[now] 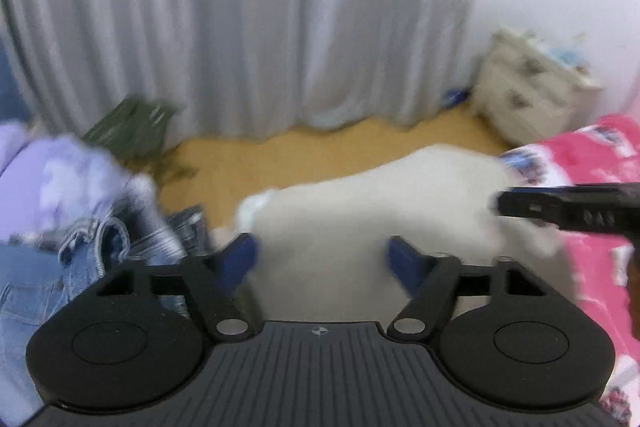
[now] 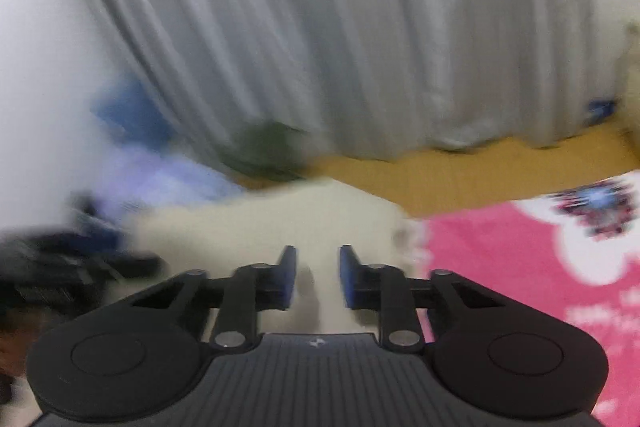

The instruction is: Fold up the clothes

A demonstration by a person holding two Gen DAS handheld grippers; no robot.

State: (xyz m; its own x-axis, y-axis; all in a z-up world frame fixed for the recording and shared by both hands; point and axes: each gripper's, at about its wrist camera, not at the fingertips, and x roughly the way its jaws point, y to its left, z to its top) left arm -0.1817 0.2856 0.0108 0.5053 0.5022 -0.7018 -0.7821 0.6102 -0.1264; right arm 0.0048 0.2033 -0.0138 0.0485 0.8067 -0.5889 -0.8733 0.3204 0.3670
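A pink patterned bedspread (image 2: 520, 267) is seen as the supporting surface. A cream garment (image 1: 380, 195) is spread on it, and jeans (image 1: 48, 275) with a lilac garment (image 1: 60, 171) are heaped at its left, apparently; blur obscures edges.

Home bedroom. Pink printed bedspread (image 1: 600, 259) at 4 o'clock, long grey curtain (image 1: 240, 27) from 10 to 1 reaching yellow-brown floor (image 1: 320, 155), heaped jeans (image 1: 80, 267) and lilac garment (image 1: 52, 179) at 9, cloth bag (image 1: 528, 87) at 2 against white wall.
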